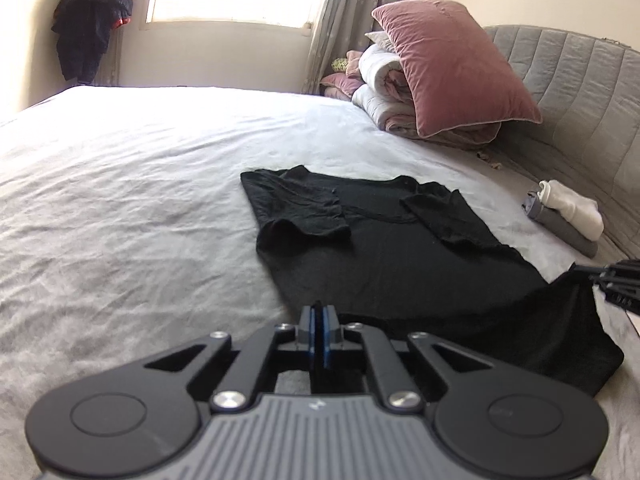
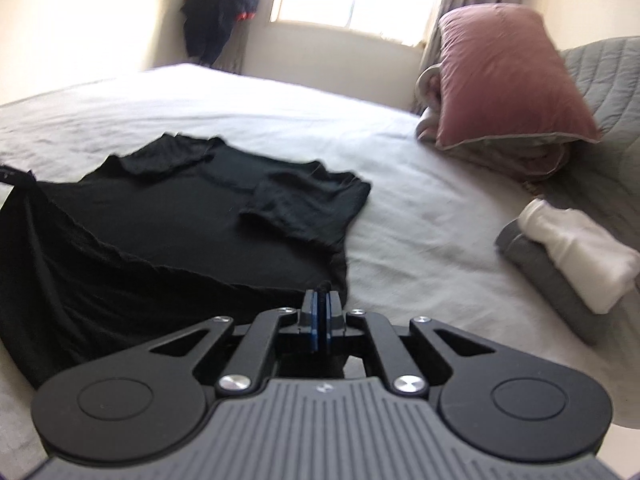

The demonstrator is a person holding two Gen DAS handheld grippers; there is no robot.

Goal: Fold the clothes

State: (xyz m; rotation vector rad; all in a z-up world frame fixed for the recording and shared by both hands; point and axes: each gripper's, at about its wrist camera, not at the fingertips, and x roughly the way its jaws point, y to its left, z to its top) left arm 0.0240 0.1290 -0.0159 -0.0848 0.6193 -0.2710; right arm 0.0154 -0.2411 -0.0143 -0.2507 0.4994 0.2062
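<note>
A black T-shirt (image 1: 400,256) lies flat on the bed's white sheet (image 1: 140,180), collar away from me and both sleeves folded inward. My left gripper (image 1: 319,314) is shut on the near left corner of its hem, with a sliver of black cloth between the blue pads. In the right wrist view my right gripper (image 2: 322,300) is shut on the near right corner of the T-shirt (image 2: 180,232). Both corners are raised off the sheet, so the hem hangs between them. The right gripper (image 1: 580,269) shows at the left view's right edge, the left gripper (image 2: 16,178) at the right view's left edge.
A pink pillow (image 1: 452,68) leans on a rolled quilt (image 1: 380,92) at the far right. A stack of folded grey and white clothes (image 1: 568,216) lies beside the grey padded headboard (image 1: 580,92). A dark garment (image 1: 92,20) hangs by the window.
</note>
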